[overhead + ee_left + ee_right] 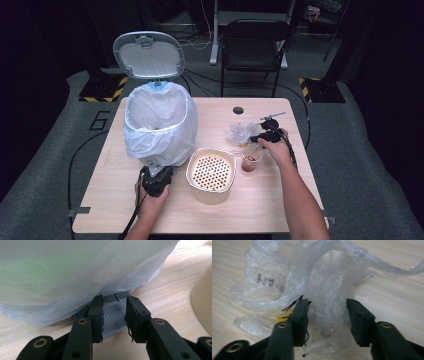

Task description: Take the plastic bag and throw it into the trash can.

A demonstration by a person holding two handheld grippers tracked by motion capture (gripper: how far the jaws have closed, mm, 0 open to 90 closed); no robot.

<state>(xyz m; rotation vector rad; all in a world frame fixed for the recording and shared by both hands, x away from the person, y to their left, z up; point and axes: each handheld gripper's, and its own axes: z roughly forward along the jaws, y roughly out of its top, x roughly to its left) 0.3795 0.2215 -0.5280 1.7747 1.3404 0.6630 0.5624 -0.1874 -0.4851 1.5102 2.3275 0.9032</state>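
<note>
A pedal bin (159, 122) lined with a white bag (75, 272) stands on the left of the table, its lid (148, 54) up. My left gripper (161, 172) (114, 302) lies low at the bin's foot, shut on the grey ribbed pedal (113, 312). To the right lies a crumpled clear plastic bag (242, 131) (322, 277). My right gripper (254, 139) (327, 303) points down into it. Its jaws stand apart with a bunch of the film between them, loose and not squeezed. A yellow scrap (283, 316) shows under the film.
A cream pot with a perforated insert (210, 172) (203, 297) stands front centre. A small clear cup (250, 162) with brownish contents sits between it and my right hand. A black chair (252, 47) stands behind the table (110, 200).
</note>
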